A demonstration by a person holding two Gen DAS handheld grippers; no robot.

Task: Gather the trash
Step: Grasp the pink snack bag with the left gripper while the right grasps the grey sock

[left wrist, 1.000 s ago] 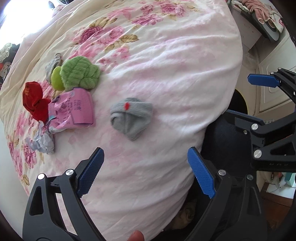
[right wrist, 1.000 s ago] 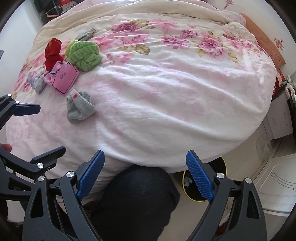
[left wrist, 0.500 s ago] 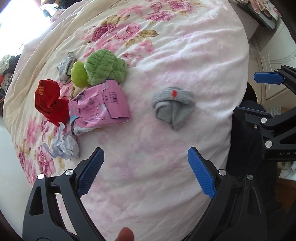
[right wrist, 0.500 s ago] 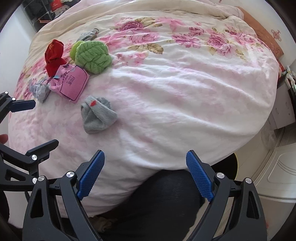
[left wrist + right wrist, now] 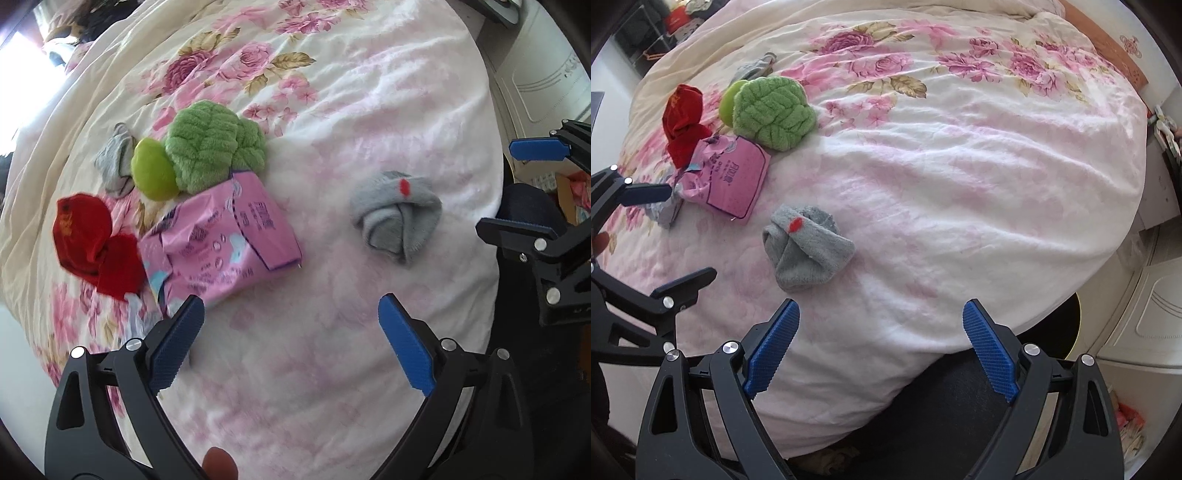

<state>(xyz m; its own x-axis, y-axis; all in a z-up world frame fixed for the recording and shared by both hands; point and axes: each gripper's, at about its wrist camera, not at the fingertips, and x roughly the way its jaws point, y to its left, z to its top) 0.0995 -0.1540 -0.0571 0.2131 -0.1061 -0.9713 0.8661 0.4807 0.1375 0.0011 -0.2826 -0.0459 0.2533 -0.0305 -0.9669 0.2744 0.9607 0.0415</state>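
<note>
A pink plastic wrapper lies on the flowered quilt, with a crumpled grey-white wrapper at its near left corner. My left gripper hangs just above the quilt, jaws opening, with nothing between them; its left finger is close to the wrapper's near edge. My right gripper is open over the bed's near edge, empty, with a rolled grey sock just ahead of its left finger.
A green plush cloth, a lime-green object, a red sock and another grey sock lie behind the wrapper. A person's dark trouser leg fills the gap beside the bed. A yellow bin rim peeks out there.
Both grippers have moved over the bed toward the pile. The pink wrapper and the grey sock now lie much nearer the fingers, and the bin is almost hidden.
</note>
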